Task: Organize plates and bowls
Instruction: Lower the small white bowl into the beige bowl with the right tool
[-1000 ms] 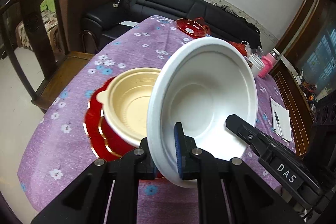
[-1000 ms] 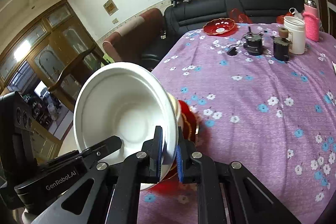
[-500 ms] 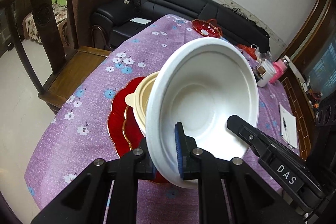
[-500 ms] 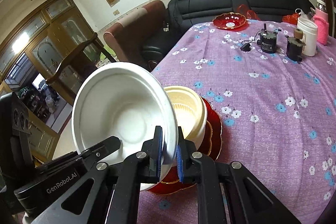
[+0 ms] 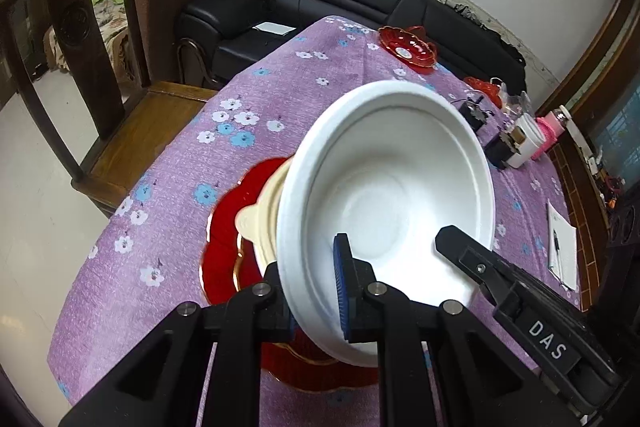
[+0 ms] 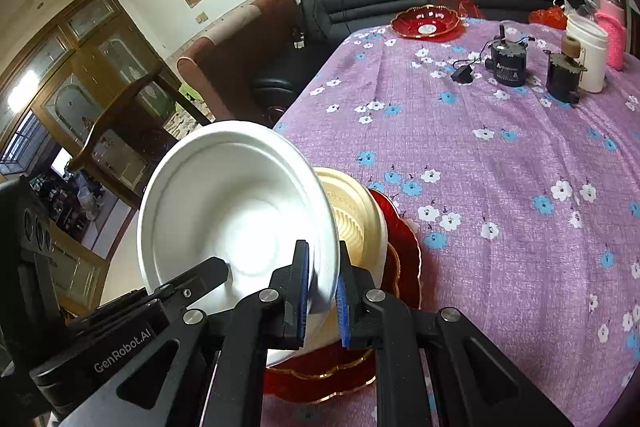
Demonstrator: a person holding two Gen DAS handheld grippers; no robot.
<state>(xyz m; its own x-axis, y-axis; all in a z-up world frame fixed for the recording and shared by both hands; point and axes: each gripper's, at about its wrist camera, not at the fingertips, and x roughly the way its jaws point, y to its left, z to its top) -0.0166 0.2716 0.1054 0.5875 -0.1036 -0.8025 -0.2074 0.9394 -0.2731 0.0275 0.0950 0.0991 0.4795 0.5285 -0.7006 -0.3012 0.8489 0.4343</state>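
A white bowl [image 5: 392, 195] is held tilted in the air by both grippers, each clamped on its rim. My left gripper [image 5: 316, 291] grips one side of the rim, my right gripper [image 6: 322, 287] the opposite side; the bowl also shows in the right wrist view [image 6: 236, 203]. Just below and behind it a cream bowl [image 6: 352, 211] sits on a stack of red plates with gold edges [image 6: 404, 247], near the table's near corner. In the left wrist view the cream bowl [image 5: 260, 215] and red plates [image 5: 228, 239] are mostly hidden by the white bowl.
The table has a purple flowered cloth [image 6: 500, 155]. A red glass dish [image 6: 426, 21] sits at the far edge. Small dark devices [image 6: 508, 63], a white cup [image 6: 588, 55] and a pink bottle [image 6: 612, 27] stand far right. A wooden chair [image 5: 120, 131] stands left; a notepad [image 5: 562, 247] lies right.
Both grippers have carried the white bowl over the cream bowl on the red plates, which now lie close under it and more hidden. Both grips are unchanged.
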